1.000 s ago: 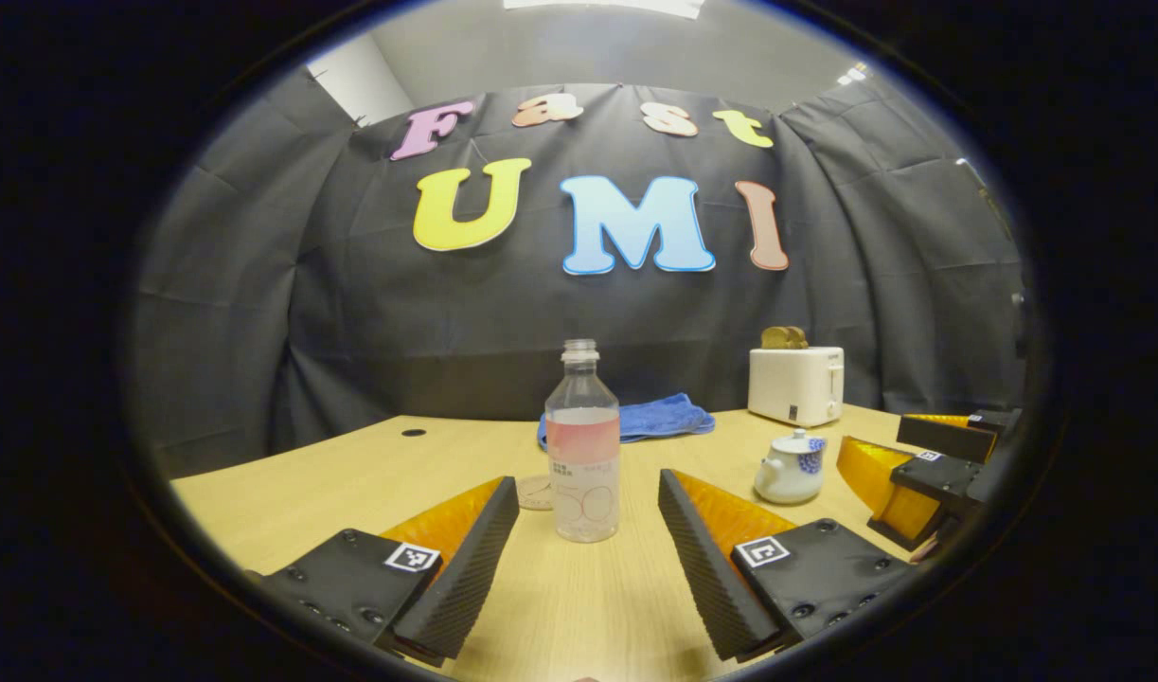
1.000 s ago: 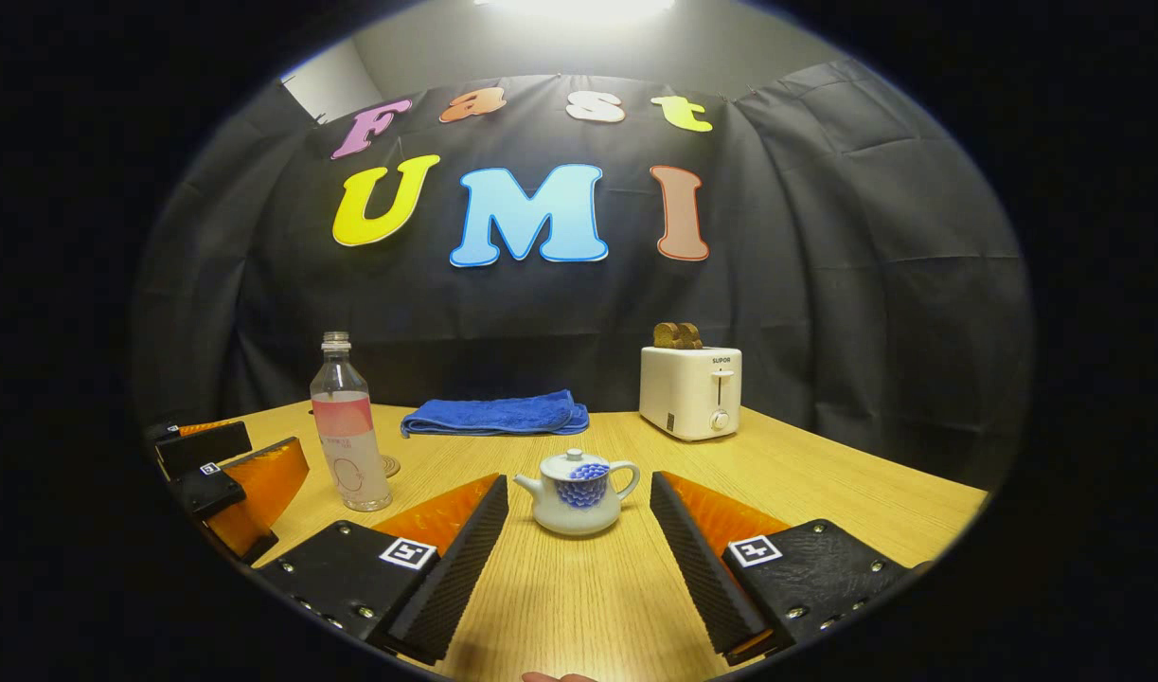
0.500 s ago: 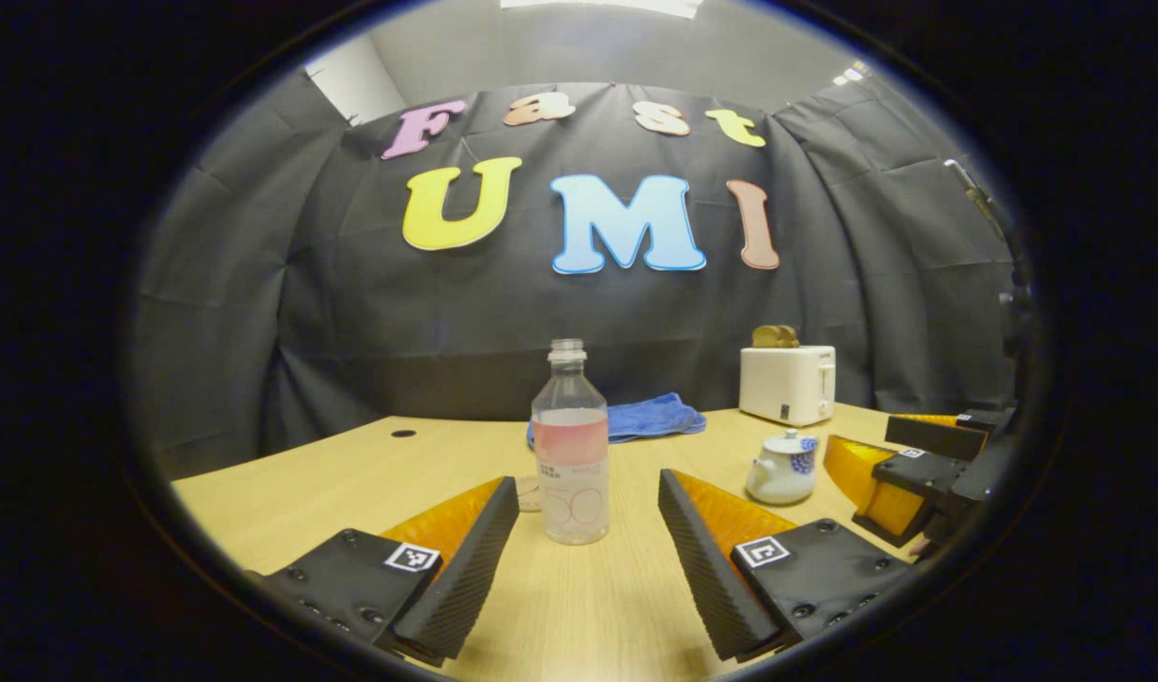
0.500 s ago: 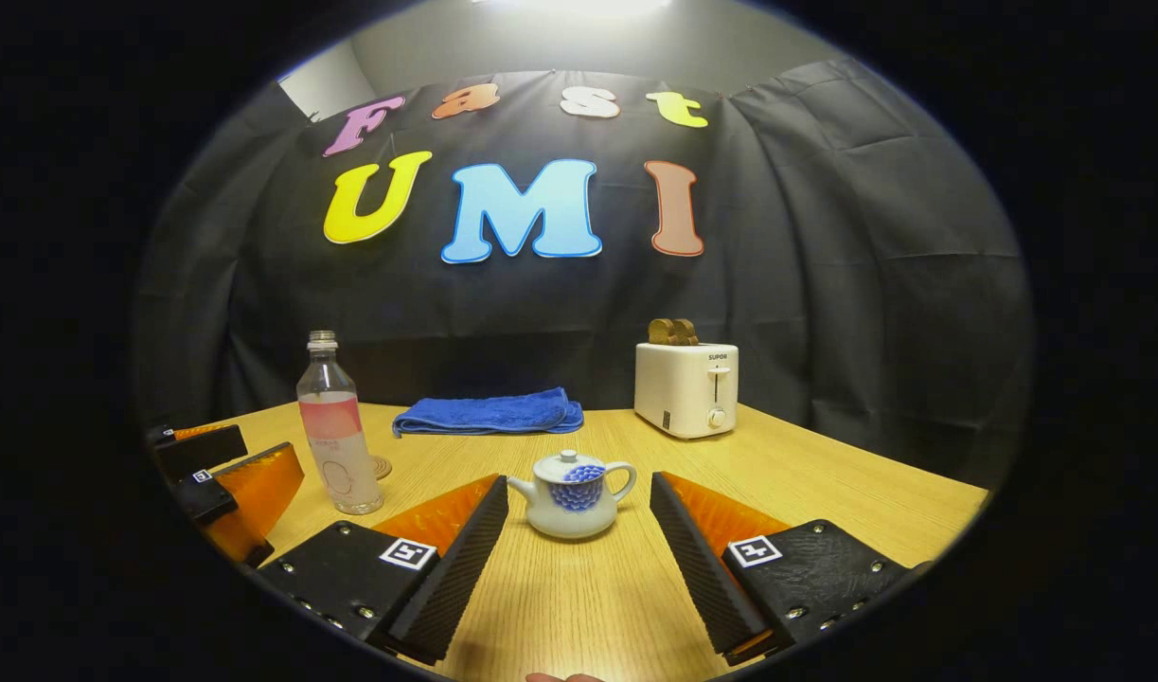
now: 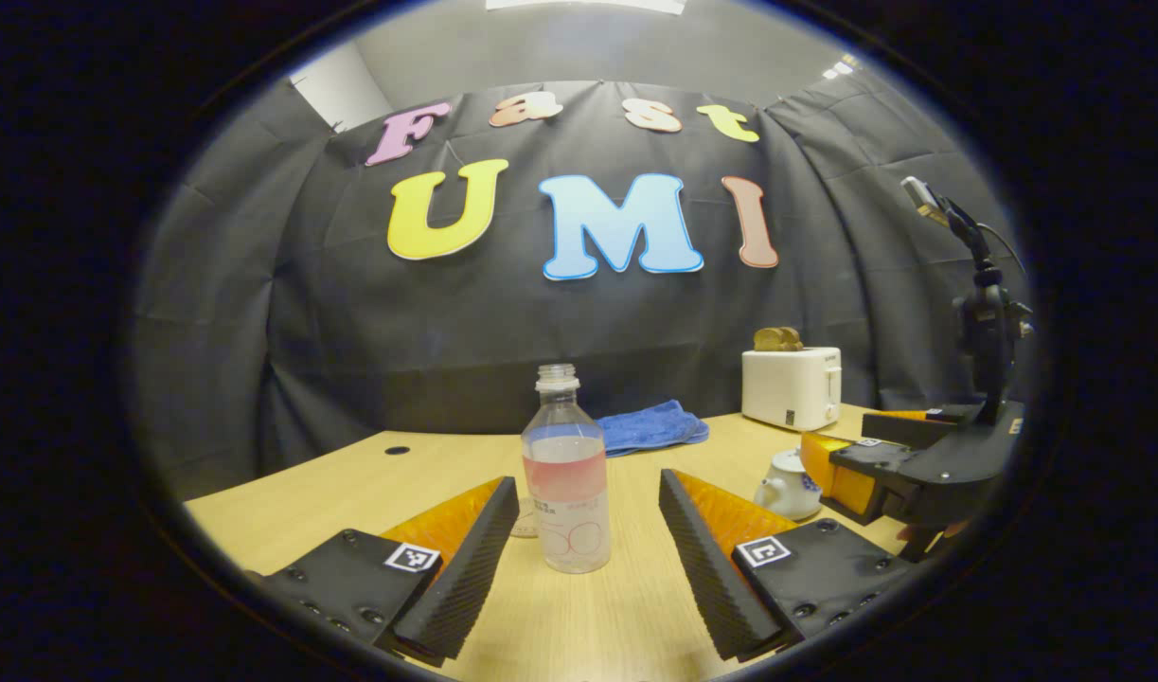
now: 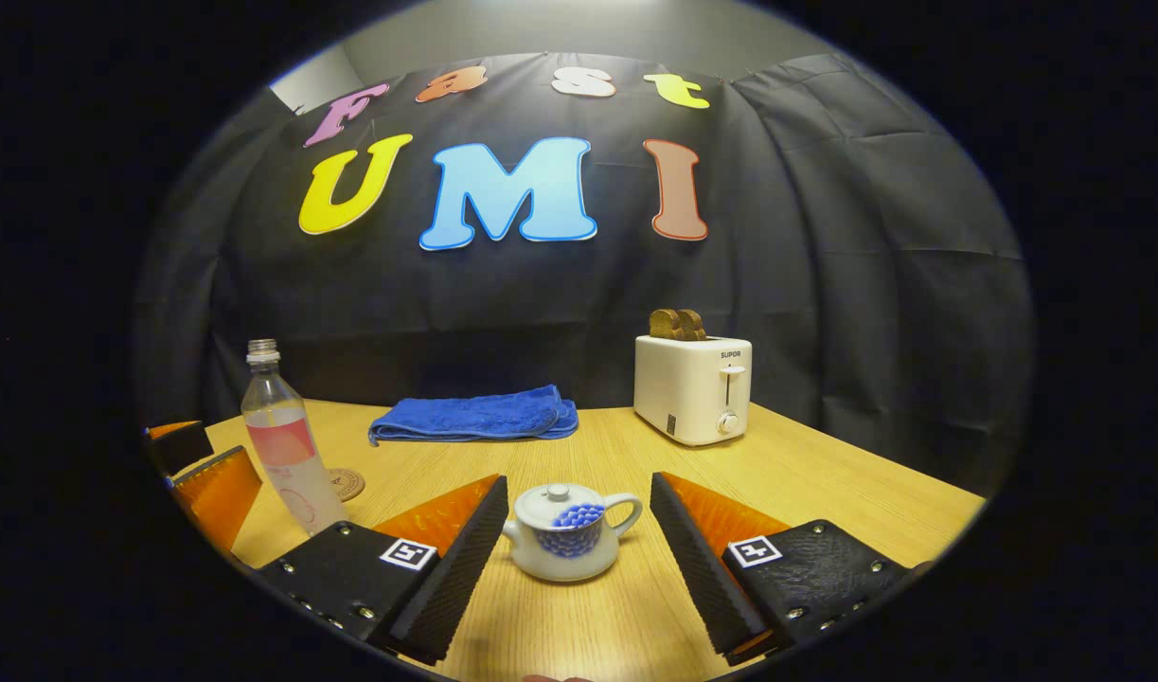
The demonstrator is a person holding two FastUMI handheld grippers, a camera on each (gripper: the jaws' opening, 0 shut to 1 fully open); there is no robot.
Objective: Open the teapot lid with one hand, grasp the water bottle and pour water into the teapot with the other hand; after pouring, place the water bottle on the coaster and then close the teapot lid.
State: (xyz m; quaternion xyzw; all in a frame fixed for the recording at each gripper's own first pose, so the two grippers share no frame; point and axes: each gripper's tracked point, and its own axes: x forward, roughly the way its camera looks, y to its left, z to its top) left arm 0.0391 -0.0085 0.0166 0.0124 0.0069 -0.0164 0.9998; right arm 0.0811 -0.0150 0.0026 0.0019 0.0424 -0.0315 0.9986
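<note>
Ribbed pads line the left gripper [image 5: 588, 568], whose fingers are spread wide with the water bottle [image 5: 566, 483] upright between them, untouched. Just behind the bottle a coaster [image 6: 346, 484] lies flat on the wooden table [image 6: 825, 493]. The right gripper [image 6: 579, 568] is likewise spread, flanking the teapot [image 6: 567, 530] without contact; its lid [image 6: 558, 502] seems seated. Farther back sit a blue towel [image 6: 474, 417] and a toaster [image 6: 692, 388].
</note>
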